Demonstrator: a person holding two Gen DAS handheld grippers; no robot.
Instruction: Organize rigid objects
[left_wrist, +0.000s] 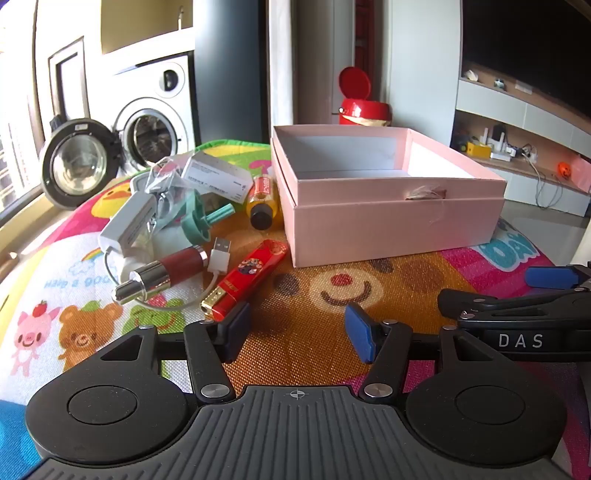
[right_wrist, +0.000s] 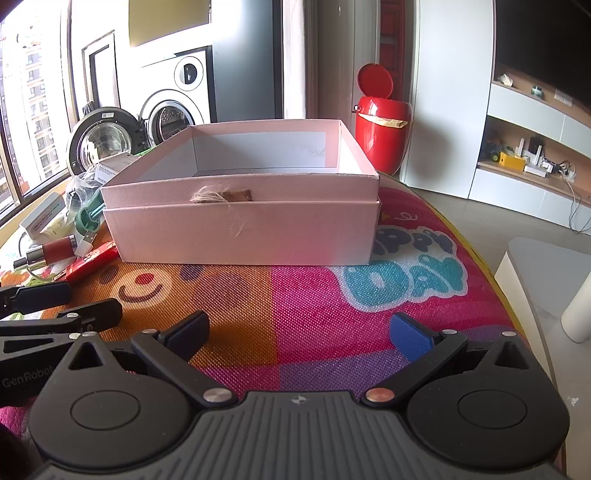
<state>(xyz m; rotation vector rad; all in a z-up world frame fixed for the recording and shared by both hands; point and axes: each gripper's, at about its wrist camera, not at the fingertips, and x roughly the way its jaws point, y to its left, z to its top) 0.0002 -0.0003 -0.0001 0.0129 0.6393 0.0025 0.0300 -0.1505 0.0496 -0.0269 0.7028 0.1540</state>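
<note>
The left hand-held gripper (left_wrist: 297, 334) hovers low over the colourful mat (left_wrist: 314, 295), its blue-padded fingers spread apart and holding nothing. The right hand-held gripper (right_wrist: 301, 334) sits beside it, also spread wide and empty, above the pink and orange part of the mat.

A pink box (left_wrist: 391, 218) stands open on the mat ahead of both grippers, nested in its own lid; what shows of its white inside is bare. A small tuft of twine and a brown tag hang on its front wall.

The loose items lie in a pile to the left of the box. Nearest the left gripper is a red case (left_wrist: 245, 282) with a gold end, lying slantwise just ahead of the left finger. Beside it lies a dark red cylinder (left_wrist: 162, 275) with chrome ends, and between the two runs a white USB cable (left_wrist: 219, 254). Further back are a white adapter (left_wrist: 127, 223), a teal plastic part (left_wrist: 201, 218), a crumpled clear bag (left_wrist: 162, 177), a white carton (left_wrist: 218, 177) and a yellow bottle (left_wrist: 263, 201) with a black cap, which lies just beside the box's left wall.

Behind the mat stand a washer (left_wrist: 155, 125) with its door open and a red bin (left_wrist: 364, 107) with its lid up.
</note>
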